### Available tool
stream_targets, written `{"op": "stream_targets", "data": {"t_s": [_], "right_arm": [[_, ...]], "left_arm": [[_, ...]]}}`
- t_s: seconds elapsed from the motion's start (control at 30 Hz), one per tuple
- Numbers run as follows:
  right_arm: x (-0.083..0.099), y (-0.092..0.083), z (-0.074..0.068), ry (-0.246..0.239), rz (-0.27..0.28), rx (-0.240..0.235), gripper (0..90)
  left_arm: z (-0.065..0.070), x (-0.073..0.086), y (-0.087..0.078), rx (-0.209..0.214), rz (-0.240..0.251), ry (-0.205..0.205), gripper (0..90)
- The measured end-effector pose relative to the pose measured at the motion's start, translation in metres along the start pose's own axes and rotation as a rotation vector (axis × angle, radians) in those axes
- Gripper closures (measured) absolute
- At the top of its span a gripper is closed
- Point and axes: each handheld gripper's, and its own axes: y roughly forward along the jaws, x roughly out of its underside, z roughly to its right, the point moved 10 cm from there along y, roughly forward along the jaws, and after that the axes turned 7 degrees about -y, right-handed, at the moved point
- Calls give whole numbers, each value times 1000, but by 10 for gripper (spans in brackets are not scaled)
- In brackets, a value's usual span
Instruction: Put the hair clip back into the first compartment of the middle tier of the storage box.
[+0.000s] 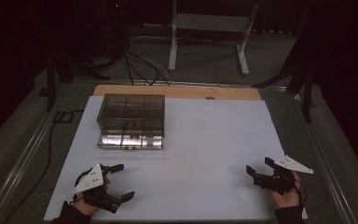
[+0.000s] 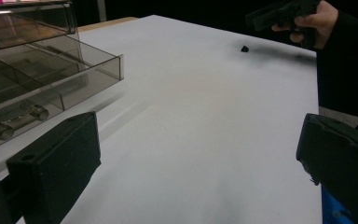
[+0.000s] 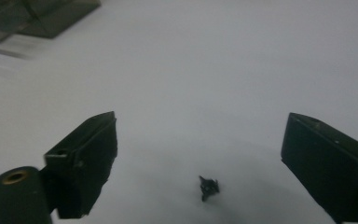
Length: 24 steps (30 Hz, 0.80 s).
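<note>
A smoky clear drawer box [image 1: 130,121] stands at the back left of the white table [image 1: 205,140]. In the left gripper view the box [image 2: 28,70] has one drawer slid out a little, above a bar handle [image 2: 18,122]. My left gripper [image 1: 122,182] rests open near the front left, its jaws [image 2: 198,126] wide apart over bare table. My right gripper [image 1: 259,166] is open at the front right. A tiny black piece [image 3: 208,187] lies on the table between and just short of the right gripper's jaws [image 3: 200,130]. That black piece [image 2: 244,48] lies below the right gripper [image 2: 284,11].
A wooden strip [image 1: 177,91] runs along the table's far edge. Cables [image 1: 140,65] and a metal stand [image 1: 209,28] are on the dark floor beyond. A corner of the box [image 3: 37,16] sits far off in the right gripper view.
</note>
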Motion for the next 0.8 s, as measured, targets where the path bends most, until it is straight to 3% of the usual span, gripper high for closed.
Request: {"op": "stream_targets", "data": {"t_s": [0.1, 0.23, 0.3, 0.37, 0.47, 0.8], "right_arm": [[5, 3, 3, 13, -30, 13, 174], [11, 6, 3, 13, -67, 14, 278], [12, 6, 4, 17, -74, 14, 278], [16, 8, 4, 20, -94, 10, 432], [18, 8, 5, 16, -112, 12, 498], [26, 13, 5, 25, -159, 16, 622]], "left_arm": [[0, 0, 0, 0, 1, -3, 7], [0, 0, 0, 0, -1, -2, 7], [0, 0, 0, 0, -1, -2, 7], [0, 0, 0, 0, 0, 0, 7], [0, 0, 0, 0, -2, 0, 7], [0, 1, 1, 1, -3, -3, 7]]}}
